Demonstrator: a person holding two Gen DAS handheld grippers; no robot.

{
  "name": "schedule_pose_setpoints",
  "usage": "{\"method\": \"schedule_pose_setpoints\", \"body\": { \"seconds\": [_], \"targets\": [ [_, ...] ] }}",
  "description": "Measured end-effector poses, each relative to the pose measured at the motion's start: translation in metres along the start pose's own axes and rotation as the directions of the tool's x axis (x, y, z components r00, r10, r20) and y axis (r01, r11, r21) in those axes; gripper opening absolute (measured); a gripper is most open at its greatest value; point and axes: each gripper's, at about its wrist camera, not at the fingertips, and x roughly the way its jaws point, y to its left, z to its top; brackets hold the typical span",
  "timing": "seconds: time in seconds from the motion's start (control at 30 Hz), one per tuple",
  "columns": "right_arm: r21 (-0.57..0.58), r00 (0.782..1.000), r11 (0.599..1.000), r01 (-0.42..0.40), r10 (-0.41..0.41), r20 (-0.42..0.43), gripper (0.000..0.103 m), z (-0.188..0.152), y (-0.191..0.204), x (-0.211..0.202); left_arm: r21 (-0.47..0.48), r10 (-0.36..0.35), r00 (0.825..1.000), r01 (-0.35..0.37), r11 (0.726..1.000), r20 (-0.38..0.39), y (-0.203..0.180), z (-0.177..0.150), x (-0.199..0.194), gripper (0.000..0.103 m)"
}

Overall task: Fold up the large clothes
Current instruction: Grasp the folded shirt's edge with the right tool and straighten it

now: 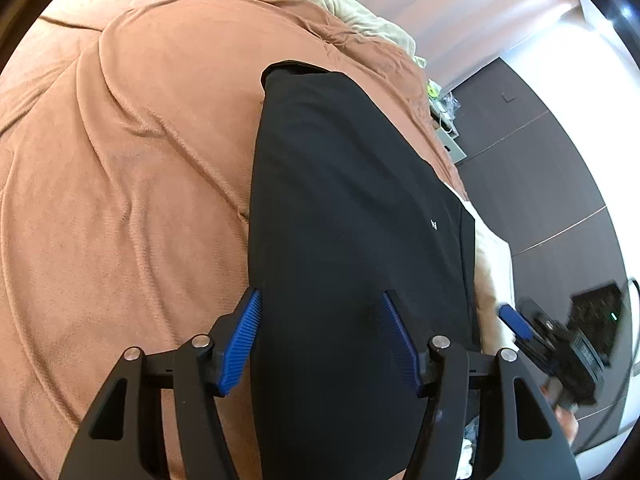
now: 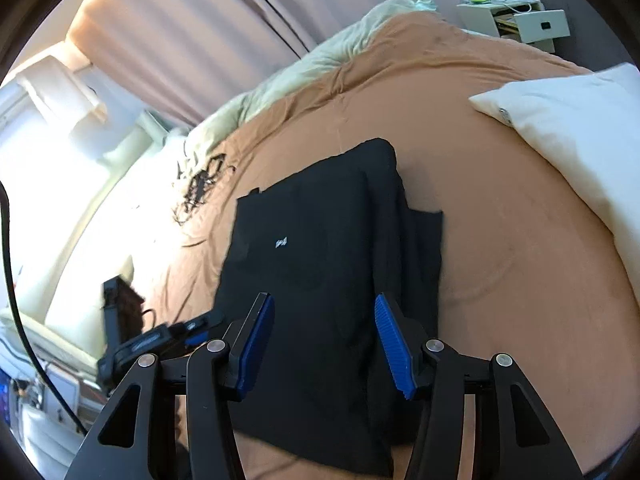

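A black garment with a small white logo lies folded into a long panel on the orange-brown bedspread. In the right wrist view the garment shows a folded-over layer along its right side. My left gripper is open and empty, held over the garment's near end. My right gripper is open and empty, above the garment's near part. The right gripper also shows in the left wrist view, blurred at the bed's right edge. The left gripper shows in the right wrist view at lower left.
A white pillow lies on the bedspread to the right. A pale green blanket runs along the far side by the curtains. Black cables lie on the bed. A nightstand stands beyond the bed. Dark floor borders the bed.
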Motion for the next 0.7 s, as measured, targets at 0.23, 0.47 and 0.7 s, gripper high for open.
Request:
{"method": "schedule_pose_setpoints", "body": {
  "seconds": [0.23, 0.47, 0.7],
  "targets": [
    [0.009, 0.998, 1.0, 0.0, 0.0, -0.068, 0.053, 0.023, -0.011, 0.043, -0.023, -0.025, 1.0, 0.025, 0.999, -0.004, 0.007, 0.001, -0.003, 0.056],
    [0.022, 0.996, 1.0, -0.019, 0.021, -0.092, 0.044, 0.039, -0.016, 0.068, -0.024, -0.029, 1.0, 0.029, 0.999, -0.007, 0.005, 0.0, -0.002, 0.056],
    [0.0, 0.997, 1.0, -0.021, 0.021, -0.073, 0.003, 0.048, -0.015, 0.064, 0.022, 0.003, 1.0, -0.002, 1.0, -0.006, -0.004, 0.002, -0.002, 0.056]
  ]
}}
